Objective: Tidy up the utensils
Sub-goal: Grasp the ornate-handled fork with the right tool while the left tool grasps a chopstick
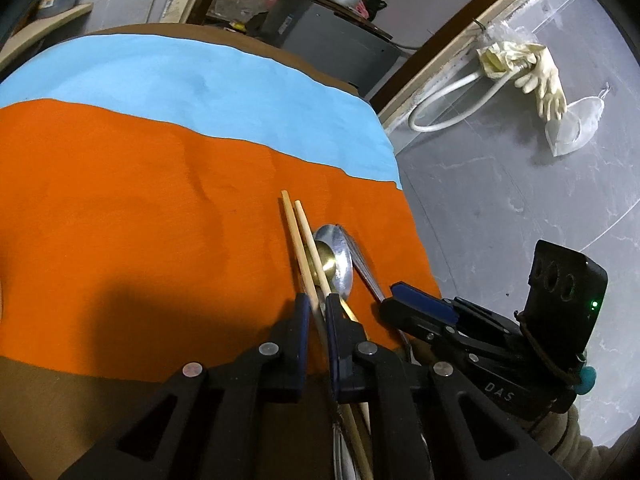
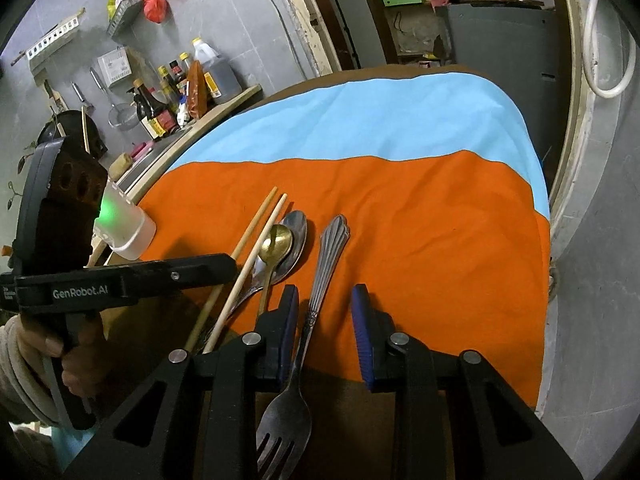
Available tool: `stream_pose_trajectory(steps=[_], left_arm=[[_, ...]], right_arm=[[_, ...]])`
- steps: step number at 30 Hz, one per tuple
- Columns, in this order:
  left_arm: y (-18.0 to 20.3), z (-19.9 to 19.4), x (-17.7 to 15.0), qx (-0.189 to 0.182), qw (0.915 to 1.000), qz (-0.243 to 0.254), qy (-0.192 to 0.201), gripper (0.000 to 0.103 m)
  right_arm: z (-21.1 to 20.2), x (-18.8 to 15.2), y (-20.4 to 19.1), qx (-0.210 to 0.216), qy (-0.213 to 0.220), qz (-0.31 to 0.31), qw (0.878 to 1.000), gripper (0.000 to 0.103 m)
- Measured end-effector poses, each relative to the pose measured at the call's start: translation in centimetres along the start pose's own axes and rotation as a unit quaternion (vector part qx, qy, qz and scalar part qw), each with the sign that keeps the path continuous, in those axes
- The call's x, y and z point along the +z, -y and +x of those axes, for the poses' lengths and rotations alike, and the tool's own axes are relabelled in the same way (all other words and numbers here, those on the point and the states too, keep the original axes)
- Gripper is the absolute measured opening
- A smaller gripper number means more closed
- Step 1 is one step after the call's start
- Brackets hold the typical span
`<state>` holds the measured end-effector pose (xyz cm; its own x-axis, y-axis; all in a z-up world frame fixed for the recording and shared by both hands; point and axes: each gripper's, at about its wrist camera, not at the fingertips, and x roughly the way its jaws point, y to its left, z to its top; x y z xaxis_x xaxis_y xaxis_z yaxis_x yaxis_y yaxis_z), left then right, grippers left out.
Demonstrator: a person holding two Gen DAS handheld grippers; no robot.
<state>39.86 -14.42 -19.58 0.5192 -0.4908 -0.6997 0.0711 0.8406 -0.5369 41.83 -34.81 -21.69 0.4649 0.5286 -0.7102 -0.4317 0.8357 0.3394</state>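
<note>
Two wooden chopsticks, a gold spoon nested in a silver spoon, and a silver fork lie side by side on the orange cloth. My left gripper is shut, with a chopstick and a spoon handle pinched between its blue pads. My right gripper straddles the fork handle. The handle lies close to its left finger, well apart from the right finger, so the jaws are open. The fork's tines point toward the camera.
A blue cloth covers the table's far part. A white plastic container stands at the left edge of the orange cloth. The table's right edge drops to a grey floor. Bottles crowd a counter at the far left.
</note>
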Motion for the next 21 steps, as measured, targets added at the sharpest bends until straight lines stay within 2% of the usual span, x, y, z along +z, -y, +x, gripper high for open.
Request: stream_pose_trajectory(steps=[6,9,14,18,21], left_arm=[[-0.1,-0.9,-0.4,0.021,0.9997,0.008,0.003,0.005],[-0.5,-1.0,-0.7,0.039,0.9992,0.007,-0.006,0.005],[-0.6,-1.3,-0.9,0.042,0.999,0.01,-0.012,0.005],[-0.7,-1.2,-0.9,0.042,0.9989,0.009,-0.016,0.006],[-0.8,-1.3,-1.0,0.043,0.9989,0.008,-0.018,0.006]], right_arm=[[0.4,0.3,-0.4,0.003,-0.006,-0.007,1.0,0.024],[0.6,0.5,-0.7,-0.002,-0.006,-0.013,1.0,0.017],[0.7,1.2,-0.8,0.0,-0.005,-0.021,1.0,0.017],[1.6,1.8,-0.4,0.005,-0.022,-0.025,0.999,0.017],[2.1,2.2,0.1,0.01,-0.032,-0.018,0.999,0.013]])
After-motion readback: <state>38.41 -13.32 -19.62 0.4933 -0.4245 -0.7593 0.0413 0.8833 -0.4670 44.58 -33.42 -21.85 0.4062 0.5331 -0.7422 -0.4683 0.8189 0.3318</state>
